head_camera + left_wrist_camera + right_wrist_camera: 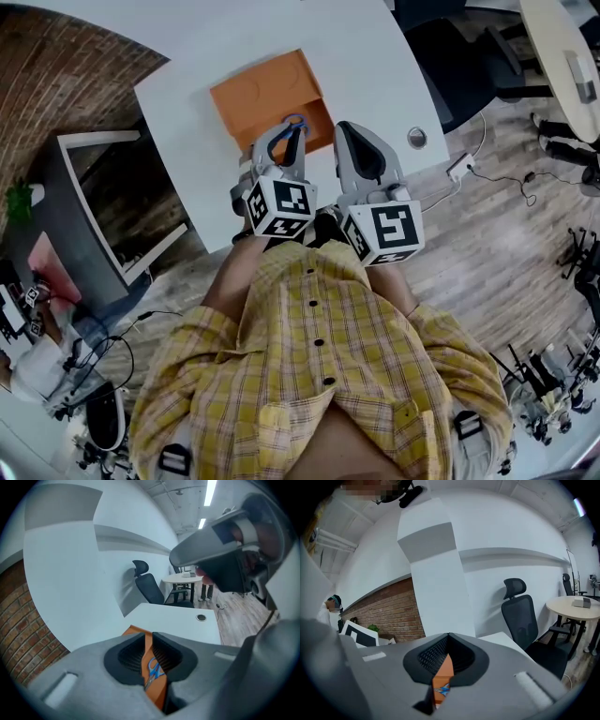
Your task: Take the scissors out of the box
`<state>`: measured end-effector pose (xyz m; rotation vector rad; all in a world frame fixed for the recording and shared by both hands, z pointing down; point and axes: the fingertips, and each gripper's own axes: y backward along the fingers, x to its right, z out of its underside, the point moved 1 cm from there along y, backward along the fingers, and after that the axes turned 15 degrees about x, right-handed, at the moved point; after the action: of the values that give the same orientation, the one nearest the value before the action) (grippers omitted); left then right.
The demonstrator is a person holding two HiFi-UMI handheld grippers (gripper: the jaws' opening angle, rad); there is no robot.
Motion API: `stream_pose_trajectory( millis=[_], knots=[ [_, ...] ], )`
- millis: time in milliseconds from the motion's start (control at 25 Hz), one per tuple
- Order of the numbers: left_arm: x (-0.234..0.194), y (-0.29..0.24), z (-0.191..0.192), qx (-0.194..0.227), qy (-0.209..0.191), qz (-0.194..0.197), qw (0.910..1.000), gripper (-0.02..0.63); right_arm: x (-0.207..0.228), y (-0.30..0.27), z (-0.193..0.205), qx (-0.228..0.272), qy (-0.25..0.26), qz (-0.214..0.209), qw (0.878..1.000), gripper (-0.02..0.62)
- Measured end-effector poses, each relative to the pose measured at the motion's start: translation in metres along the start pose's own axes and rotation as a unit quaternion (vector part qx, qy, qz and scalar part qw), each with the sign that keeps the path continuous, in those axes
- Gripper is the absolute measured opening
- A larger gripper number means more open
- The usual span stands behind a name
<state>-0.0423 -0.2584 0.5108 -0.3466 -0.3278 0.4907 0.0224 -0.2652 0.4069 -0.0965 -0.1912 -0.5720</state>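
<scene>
Blue-handled scissors lie in the orange box on the white desk. The left tongs hover above, slightly parted and empty; the right tongs are closed on nothing.

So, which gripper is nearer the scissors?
The left gripper: its jaws sit by the blue-handled scissors in the orange box; the right gripper is off to one side.

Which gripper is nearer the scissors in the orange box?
Left. The left gripper hangs right over the scissors, which show through the narrow gap between its jaws. The right gripper is off to their right, beside the orange box.
</scene>
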Motion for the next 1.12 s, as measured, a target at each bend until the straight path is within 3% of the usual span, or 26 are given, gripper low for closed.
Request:
stream_pose_trajectory(
  millis=[160, 560, 800, 1120],
  knots=[
    [0.005, -0.007, 0.021, -0.025, 0.004, 0.013, 0.9996, 0.052, 0.001, 0.0, 0.004, -0.001, -0.001, 0.004, 1.0, 0.005],
    [0.014, -0.033, 0.061, -0.086, -0.039, 0.062, 0.9936, 0.069, 0.008, -0.011, 0.01, -0.007, -0.004, 0.007, 1.0, 0.005],
    [0.025, -0.048, 0.087, -0.136, -0.087, 0.11, 0.9807, 0.069, 0.009, -0.012, 0.011, -0.012, -0.002, 0.009, 1.0, 0.005],
    [0.034, -0.066, 0.11, -0.17, -0.144, 0.153, 0.9627, 0.069, 0.01, -0.016, 0.011, -0.012, -0.002, 0.007, 1.0, 0.005]
  ],
)
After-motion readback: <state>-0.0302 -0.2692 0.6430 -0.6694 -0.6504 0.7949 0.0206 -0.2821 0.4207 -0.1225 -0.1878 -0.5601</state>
